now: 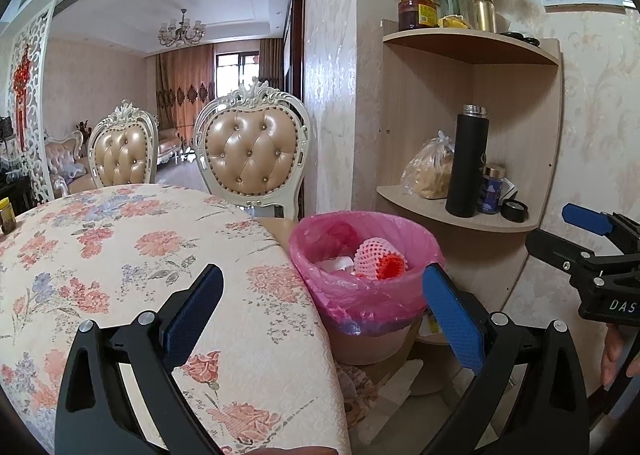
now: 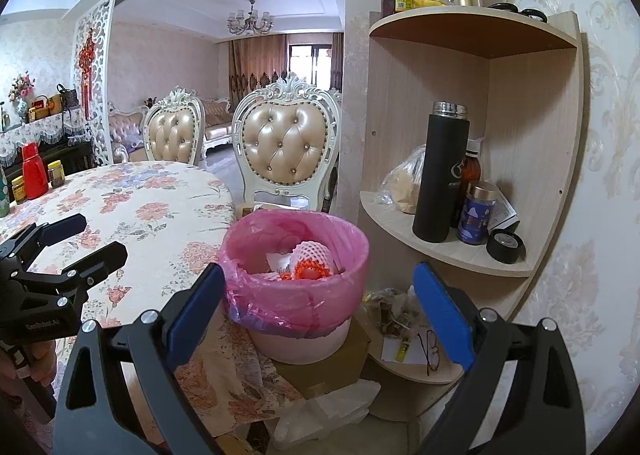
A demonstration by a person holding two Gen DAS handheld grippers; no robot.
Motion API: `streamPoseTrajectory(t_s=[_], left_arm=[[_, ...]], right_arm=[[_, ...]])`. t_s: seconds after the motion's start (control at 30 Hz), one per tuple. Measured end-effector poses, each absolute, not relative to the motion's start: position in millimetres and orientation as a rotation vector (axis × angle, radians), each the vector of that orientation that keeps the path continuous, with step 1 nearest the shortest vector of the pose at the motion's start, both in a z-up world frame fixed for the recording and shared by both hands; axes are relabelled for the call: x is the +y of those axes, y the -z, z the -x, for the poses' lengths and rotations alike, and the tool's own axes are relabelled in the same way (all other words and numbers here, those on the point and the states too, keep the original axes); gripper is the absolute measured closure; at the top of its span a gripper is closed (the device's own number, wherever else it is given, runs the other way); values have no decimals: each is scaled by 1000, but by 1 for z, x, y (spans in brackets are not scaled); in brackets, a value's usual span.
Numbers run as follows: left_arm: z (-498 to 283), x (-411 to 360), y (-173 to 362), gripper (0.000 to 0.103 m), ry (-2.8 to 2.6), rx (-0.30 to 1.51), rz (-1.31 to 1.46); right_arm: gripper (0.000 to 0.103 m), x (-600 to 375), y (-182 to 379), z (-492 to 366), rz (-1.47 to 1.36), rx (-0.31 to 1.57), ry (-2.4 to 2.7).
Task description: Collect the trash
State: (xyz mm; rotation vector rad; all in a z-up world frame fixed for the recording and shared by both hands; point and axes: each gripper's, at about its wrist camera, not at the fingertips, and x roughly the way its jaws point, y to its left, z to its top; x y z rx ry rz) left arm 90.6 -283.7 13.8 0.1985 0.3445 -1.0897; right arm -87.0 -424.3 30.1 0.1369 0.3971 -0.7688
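Both grippers are hanging out empty right now. The left gripper [image 1: 322, 295] has its jaws spread wide with nothing between them, hovering over the edge of the floral tabletop [image 1: 120, 239]. The right gripper [image 2: 316, 295] is the same deal, jaws released and empty, aimed pretty much straight at the trash bin [image 2: 296, 339].

The bin sits just off the tabletop's edge, next to the wooden corner shelf [image 2: 532, 135], and it's lined with a pink trash bag [image 2: 288, 303] folded over the rim. Inside you can see a pink foam fruit net [image 2: 310, 253] with something orange-red [image 2: 312, 269] tucked in it, plus some white scraps [image 2: 280, 257]. From the left wrist view the same net [image 1: 374, 255] pokes up near the middle of the bin.

On the shelf there's a black thermos [image 2: 440, 175], a blue jar [image 2: 476, 215] and a clear bag of something tan [image 2: 408, 179]. A tufted chair [image 2: 286, 147] stands behind the bin.
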Motion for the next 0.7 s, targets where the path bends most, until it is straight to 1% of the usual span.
streamPoseTrajectory(t_s=[0.7], left_arm=[[-91, -278, -18, 8, 1111, 339, -173]], right_arm=[[11, -426, -19, 84, -160, 391, 762]])
